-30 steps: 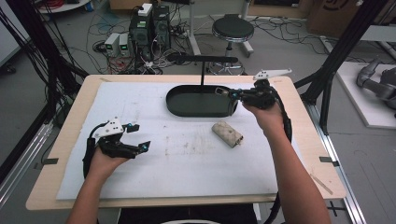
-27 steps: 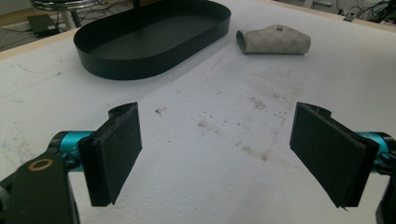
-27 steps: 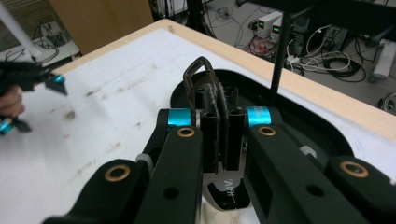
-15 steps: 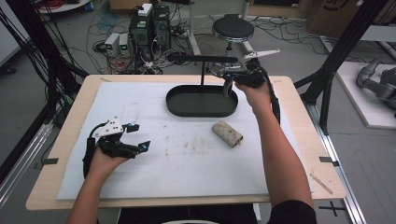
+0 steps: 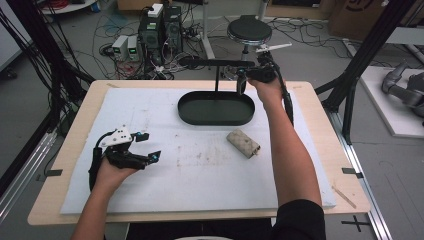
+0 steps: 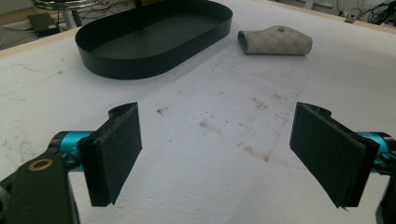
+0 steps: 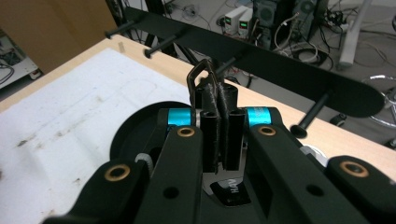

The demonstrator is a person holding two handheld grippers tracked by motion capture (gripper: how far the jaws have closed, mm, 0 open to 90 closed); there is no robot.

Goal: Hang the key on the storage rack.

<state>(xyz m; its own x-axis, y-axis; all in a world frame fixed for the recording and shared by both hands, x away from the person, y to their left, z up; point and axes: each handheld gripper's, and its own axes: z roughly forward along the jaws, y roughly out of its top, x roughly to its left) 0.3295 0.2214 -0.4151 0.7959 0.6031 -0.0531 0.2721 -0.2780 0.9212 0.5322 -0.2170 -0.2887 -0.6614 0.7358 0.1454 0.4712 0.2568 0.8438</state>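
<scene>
Right gripper (image 7: pixel 217 100) clamped on metal loop (image 7: pixel 201 74) beside rack (image 7: pixel 280 70), upper centre, left gripper (image 6: pixel 217 154) apart, bare mat (image 5: pixel 200 170) between.

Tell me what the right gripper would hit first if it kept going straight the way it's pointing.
Most likely the black peg rail just ahead. The right gripper, shut on a thin dark metal loop, points at its row of pegs above the black oval tray. Depth is hard to judge, so it might pass between pegs.

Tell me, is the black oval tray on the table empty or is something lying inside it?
Empty. The tray shows only its bare black floor in the high view and the left gripper view; the patterned pouch lies outside it on the white mat.
</scene>
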